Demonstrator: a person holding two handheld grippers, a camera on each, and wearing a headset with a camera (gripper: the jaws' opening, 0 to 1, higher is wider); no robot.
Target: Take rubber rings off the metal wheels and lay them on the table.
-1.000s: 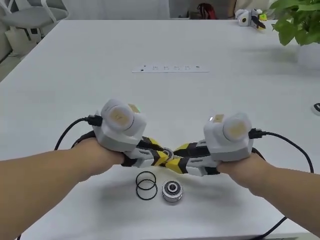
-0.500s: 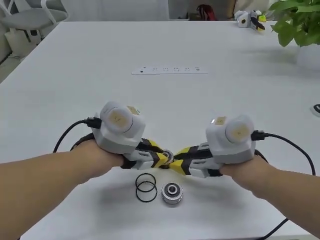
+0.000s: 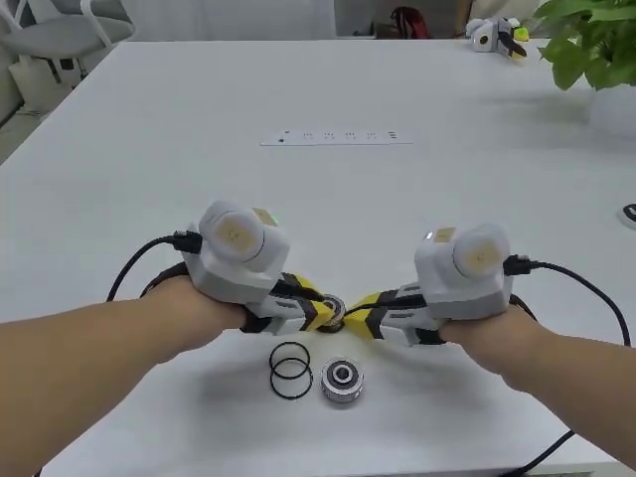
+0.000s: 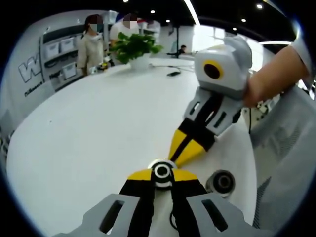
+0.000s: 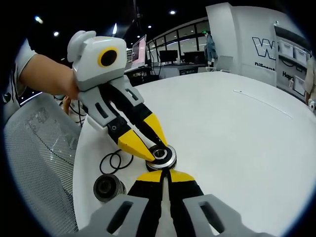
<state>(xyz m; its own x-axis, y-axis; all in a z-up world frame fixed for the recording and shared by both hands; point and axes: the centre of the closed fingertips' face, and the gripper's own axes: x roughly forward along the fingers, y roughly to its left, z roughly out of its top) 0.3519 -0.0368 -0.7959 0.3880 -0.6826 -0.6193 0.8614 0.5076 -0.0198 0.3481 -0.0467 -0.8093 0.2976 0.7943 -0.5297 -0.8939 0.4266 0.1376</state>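
Observation:
My left gripper (image 3: 326,312) is shut on a small metal wheel (image 3: 331,309) with a black rubber rim, held just above the table; its own view shows the wheel (image 4: 162,171) between the yellow tips (image 4: 162,176). My right gripper (image 3: 355,319) faces it from the right with its jaws shut and its tips (image 5: 163,176) against the near edge of the wheel (image 5: 162,155). Whether they pinch the ring I cannot tell. Two loose rubber rings (image 3: 290,370) lie on the table beside a bare metal wheel (image 3: 342,382).
A white power strip (image 3: 338,137) lies mid-table. A potted plant (image 3: 591,45) stands at the far right and another gripper (image 3: 497,38) at the far edge. Black cables (image 3: 581,288) trail from both grippers. The table's near edge runs just below the bare wheel.
My right gripper has drawn a little to the right, away from the left one. The left gripper, its wheel, the loose rings and the bare wheel have stayed put.

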